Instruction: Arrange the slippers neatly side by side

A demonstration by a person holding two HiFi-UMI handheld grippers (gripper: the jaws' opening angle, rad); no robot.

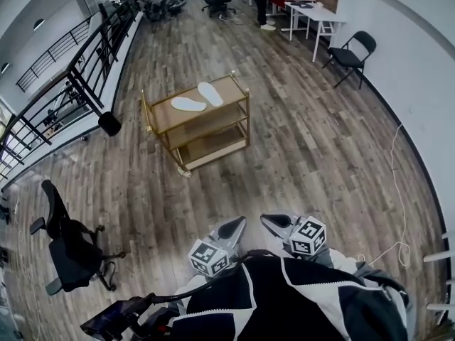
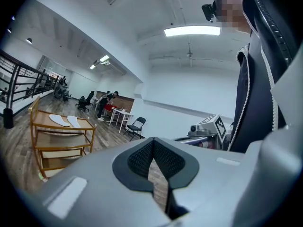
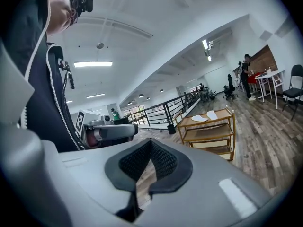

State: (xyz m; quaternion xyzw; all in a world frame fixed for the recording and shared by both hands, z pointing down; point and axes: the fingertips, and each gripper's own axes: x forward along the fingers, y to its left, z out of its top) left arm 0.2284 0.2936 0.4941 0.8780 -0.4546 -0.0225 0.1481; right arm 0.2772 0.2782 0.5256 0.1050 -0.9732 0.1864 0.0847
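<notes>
Slippers (image 1: 188,104): two, white and flat, on the top shelf of the wooden cart (image 1: 200,121); they lie close together but splayed at an angle, not yet side by side.
Left gripper (image 1: 238,224): pressed together with nothing in it, held close to the person's body and well apart from the cart.
Right gripper (image 1: 267,219): also pressed together and empty, just beside the left one and equally far from the cart.
Risk, cart: it seems to stand on small wheels, so a push on a slipper could roll it away.
Risk, grasp: the slippers lie thin on the shelf; a gripper scraping in low could shove one past the cart's edge.
Risk, walk-up: a white cable (image 1: 402,247) trails on the floor right of the cart and could catch a foot.
Count: two slippers, two grippers, one cart with three shelves, one cable, one black office chair (image 1: 67,251) left of the cart.
</notes>
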